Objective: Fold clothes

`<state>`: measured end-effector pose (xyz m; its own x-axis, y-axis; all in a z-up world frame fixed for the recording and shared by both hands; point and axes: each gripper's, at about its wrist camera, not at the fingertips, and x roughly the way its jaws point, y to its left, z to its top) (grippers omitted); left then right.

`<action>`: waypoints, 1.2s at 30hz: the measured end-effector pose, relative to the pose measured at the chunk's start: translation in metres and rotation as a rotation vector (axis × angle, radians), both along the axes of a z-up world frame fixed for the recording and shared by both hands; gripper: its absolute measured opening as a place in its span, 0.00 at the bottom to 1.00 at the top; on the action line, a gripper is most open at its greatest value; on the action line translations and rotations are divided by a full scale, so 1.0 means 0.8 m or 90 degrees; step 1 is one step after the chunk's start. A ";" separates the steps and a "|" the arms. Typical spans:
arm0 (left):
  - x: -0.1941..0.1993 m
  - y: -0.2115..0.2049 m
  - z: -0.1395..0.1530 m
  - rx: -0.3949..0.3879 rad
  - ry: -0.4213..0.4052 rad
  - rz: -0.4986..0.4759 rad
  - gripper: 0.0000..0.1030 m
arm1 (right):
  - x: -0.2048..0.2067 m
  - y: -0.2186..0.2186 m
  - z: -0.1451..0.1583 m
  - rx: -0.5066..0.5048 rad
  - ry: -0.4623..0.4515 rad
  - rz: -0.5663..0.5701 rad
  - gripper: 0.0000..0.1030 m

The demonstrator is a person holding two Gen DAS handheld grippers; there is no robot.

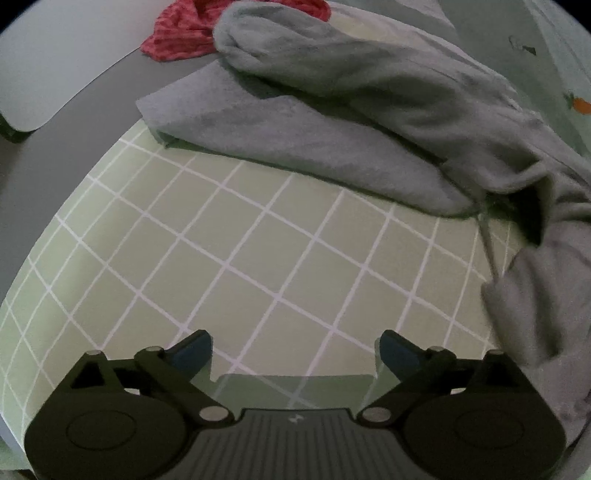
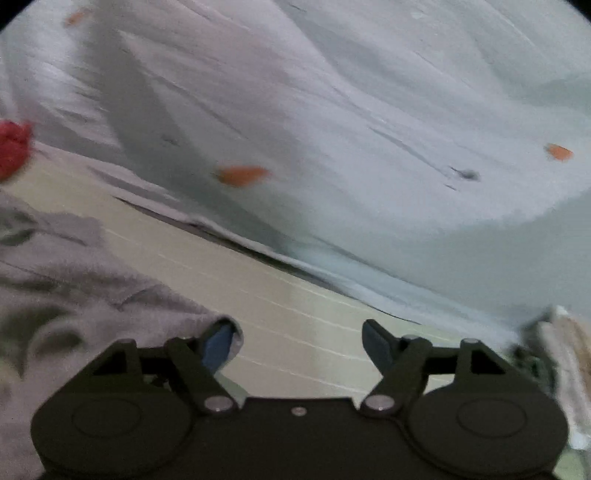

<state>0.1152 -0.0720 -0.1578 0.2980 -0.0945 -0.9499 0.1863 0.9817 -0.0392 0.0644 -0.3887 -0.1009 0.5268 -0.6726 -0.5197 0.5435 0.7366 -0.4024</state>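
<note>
Green grid-lined mat [image 1: 236,236] on a grey table [image 1: 44,66], w/ nothing else non-clothing visible.

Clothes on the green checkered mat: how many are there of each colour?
Grey: 1, the grey garment
Red: 1, the red garment
Pale with orange spots: 1, the pale fabric
Total: 3

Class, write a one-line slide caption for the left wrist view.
Open left gripper hovers over a green grid mat, facing a crumpled grey garment with a red cloth behind.
</note>
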 end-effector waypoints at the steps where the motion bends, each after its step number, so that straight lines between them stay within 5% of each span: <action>1: -0.001 -0.002 -0.001 0.005 -0.001 -0.004 0.96 | -0.008 -0.011 -0.002 -0.007 0.008 -0.024 0.74; 5: -0.003 -0.010 -0.004 0.027 -0.001 -0.022 0.99 | -0.045 -0.022 -0.009 0.046 0.030 -0.079 0.75; 10: -0.006 -0.018 -0.010 0.050 0.000 -0.039 1.00 | -0.076 0.044 0.002 0.044 0.006 -0.026 0.83; 13: -0.007 -0.017 -0.011 0.050 -0.003 -0.040 1.00 | -0.084 0.088 0.003 0.088 -0.036 0.036 0.84; 19: -0.009 -0.014 -0.015 0.044 -0.008 -0.044 1.00 | -0.074 0.173 -0.003 0.063 -0.002 0.224 0.79; 24: -0.008 -0.009 -0.018 0.036 -0.018 -0.046 1.00 | -0.058 0.164 -0.018 0.065 0.047 0.149 0.71; 25: -0.008 -0.009 -0.018 0.036 -0.019 -0.048 1.00 | -0.060 0.154 -0.018 0.086 0.040 0.140 0.63; 29: -0.007 -0.011 -0.019 0.041 -0.019 -0.047 1.00 | -0.072 0.119 -0.014 0.142 0.004 0.119 0.05; 36: -0.013 -0.013 -0.015 0.037 -0.020 -0.051 1.00 | -0.131 0.051 0.072 0.056 -0.150 0.050 0.04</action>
<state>0.1049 -0.0822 -0.1697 0.3216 -0.0638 -0.9447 0.2640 0.9642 0.0248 -0.0405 -0.3479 -0.0434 0.6888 -0.5823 -0.4318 0.5543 0.8069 -0.2040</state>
